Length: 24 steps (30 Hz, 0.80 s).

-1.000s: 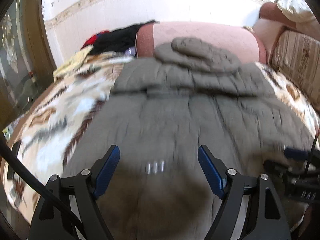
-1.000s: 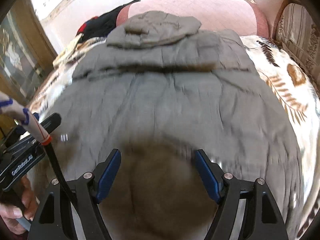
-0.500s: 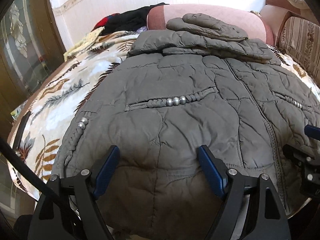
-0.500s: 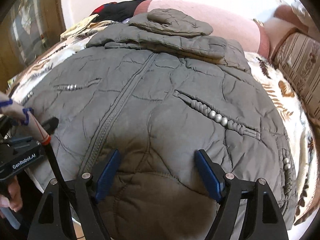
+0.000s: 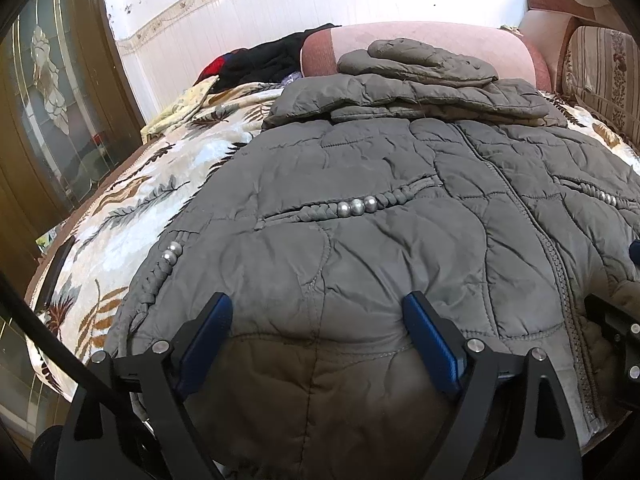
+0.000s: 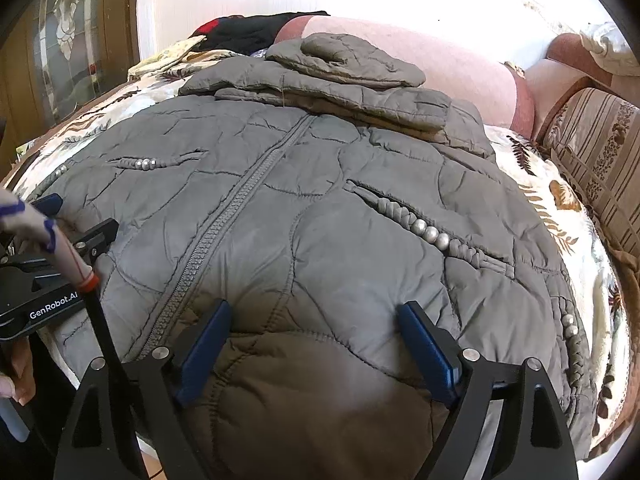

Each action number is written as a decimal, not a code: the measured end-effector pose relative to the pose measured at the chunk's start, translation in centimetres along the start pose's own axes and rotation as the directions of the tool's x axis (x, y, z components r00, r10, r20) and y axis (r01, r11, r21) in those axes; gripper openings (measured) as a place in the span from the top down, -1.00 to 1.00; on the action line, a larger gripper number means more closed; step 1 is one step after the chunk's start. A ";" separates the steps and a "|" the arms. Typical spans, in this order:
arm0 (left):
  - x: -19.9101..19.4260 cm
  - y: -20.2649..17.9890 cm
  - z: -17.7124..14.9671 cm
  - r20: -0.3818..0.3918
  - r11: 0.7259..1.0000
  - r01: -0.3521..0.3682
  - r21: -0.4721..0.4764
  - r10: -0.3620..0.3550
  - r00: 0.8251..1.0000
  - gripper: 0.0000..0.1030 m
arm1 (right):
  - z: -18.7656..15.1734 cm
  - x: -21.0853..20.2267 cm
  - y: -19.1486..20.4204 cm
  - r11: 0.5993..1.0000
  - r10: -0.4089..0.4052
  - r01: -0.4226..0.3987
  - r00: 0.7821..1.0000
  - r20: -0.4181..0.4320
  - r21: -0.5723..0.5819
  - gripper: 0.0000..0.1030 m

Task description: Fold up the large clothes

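A grey-olive quilted jacket (image 5: 380, 168) (image 6: 320, 168) lies front-up and zipped on the bed. Its hood (image 5: 416, 60) (image 6: 348, 60) is folded down over the collar at the far end. My left gripper (image 5: 316, 308) hovers over the near hem on the jacket's left half. Its jaws are opening, and the fabric under them is not pinched. My right gripper (image 6: 314, 314) stands over the hem right of the zip, also opening, its pads clear of the fabric. Each gripper shows at the edge of the other's view (image 5: 612, 328) (image 6: 60, 240).
A leaf-patterned blanket (image 5: 140, 208) covers the bed. A pink bolster (image 5: 420, 36) and black and red clothes (image 5: 264, 60) lie at the far end. A striped cushion (image 5: 600, 68) is at the right and a glazed wooden door (image 5: 48, 100) at the left. A hand (image 6: 12, 376) holds the left gripper.
Both grippers have dropped towards the jacket's near hem and come to rest; the blur is gone. Their fingers now stand slightly wider apart.
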<state>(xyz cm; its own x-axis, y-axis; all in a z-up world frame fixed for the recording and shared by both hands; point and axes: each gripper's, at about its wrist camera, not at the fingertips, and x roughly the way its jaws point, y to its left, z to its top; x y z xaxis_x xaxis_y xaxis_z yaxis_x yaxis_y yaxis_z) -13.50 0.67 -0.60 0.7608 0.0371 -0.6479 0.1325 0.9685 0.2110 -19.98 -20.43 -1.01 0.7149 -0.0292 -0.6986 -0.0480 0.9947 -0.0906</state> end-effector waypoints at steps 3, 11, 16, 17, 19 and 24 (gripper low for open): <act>0.0 -0.1 -0.1 0.007 1.000 -0.006 0.001 0.006 1.000 -0.70 | -0.1 0.0 0.0 1.000 -0.001 0.001 1.000 0.006 -0.001 -0.74; -0.1 -0.2 -0.3 0.023 1.000 -0.017 0.005 0.017 1.000 -0.70 | -0.3 -0.1 0.0 1.000 0.002 -0.002 1.000 0.019 -0.006 -0.75; -0.2 -0.2 -0.4 0.022 1.000 -0.012 0.002 0.012 1.000 -0.70 | -0.3 -0.1 -0.1 1.000 0.009 -0.009 1.000 0.020 -0.006 -0.75; -0.2 -0.1 -0.3 0.018 1.000 -0.007 -0.001 0.007 1.000 -0.70 | -0.3 -0.2 -0.2 1.000 0.013 -0.013 1.000 0.019 -0.005 -0.75; -0.4 0.3 -0.1 0.002 1.000 0.007 -0.007 -0.007 1.000 -0.70 | -0.3 -0.5 -0.5 1.000 0.029 -0.029 0.999 0.015 -0.001 -0.75; -2.0 2.1 0.1 0.005 0.999 0.029 -0.043 -0.028 1.000 -0.70 | -0.5 -2.2 -2.4 0.995 0.090 -0.091 0.995 0.032 0.041 -0.74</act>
<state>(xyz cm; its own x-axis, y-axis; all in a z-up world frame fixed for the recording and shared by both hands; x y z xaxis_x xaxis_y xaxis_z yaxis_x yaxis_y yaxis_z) -14.65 2.66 1.17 0.7597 0.0083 -0.6502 0.1269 0.9788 0.1608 -21.77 -22.82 0.41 0.7296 0.0631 -0.6810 -0.0842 0.9964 0.0021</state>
